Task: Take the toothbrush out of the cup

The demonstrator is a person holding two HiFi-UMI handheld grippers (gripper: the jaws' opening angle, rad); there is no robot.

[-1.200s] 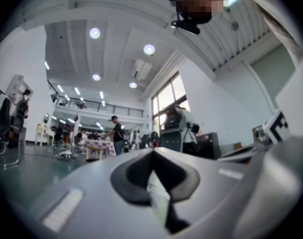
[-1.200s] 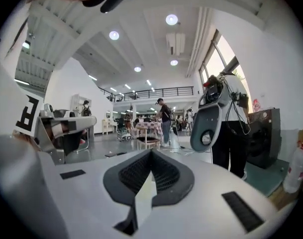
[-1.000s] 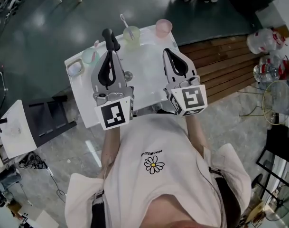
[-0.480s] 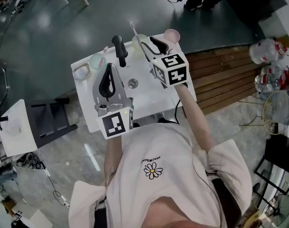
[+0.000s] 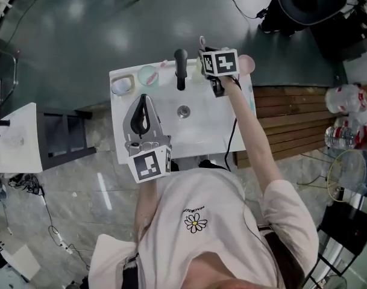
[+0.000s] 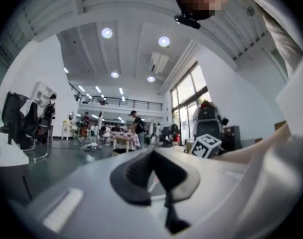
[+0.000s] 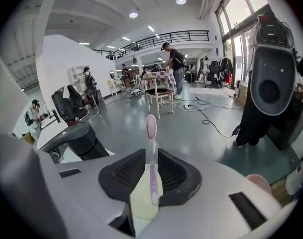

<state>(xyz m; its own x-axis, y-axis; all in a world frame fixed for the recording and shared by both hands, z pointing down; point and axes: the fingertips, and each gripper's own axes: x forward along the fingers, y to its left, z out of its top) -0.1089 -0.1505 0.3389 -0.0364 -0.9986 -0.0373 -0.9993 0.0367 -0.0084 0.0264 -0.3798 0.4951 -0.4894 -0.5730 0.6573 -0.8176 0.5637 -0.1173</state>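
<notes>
One toothbrush (image 7: 151, 128) stands nearly upright in the pale yellow-green cup (image 7: 143, 203). The cup sits at the far edge of the white washstand (image 5: 213, 131), just right of the black tap (image 5: 181, 68) and left of a pink cup (image 5: 247, 62). My right gripper (image 7: 151, 157) is over the yellow-green cup, tipped downward, with the brush's lilac handle running up between its jaws. The jaws have just been closing in, but I can see a sliver of gap beside the handle, so I judge the pads are not pinching it yet. My left gripper (image 6: 152, 154) is clenched on nothing, held level over the near left part of the washstand, well apart from the cup.

I expect the brush to weigh almost nothing. It should be stiff enough to lift by one point, though springy toward the thin neck. The plastic looks smooth and may be wet, so it could slide or roll between the pads.

I would take it on the thicker handle just above the cup's rim, well below the bristle head, and let the ribbed pad faces bite squarely. The cup looks light too, and nothing steadies it. If the brush drags on the rim, the cup may tip or come up with it, so a pull along the handle's own line seems safest.
</notes>
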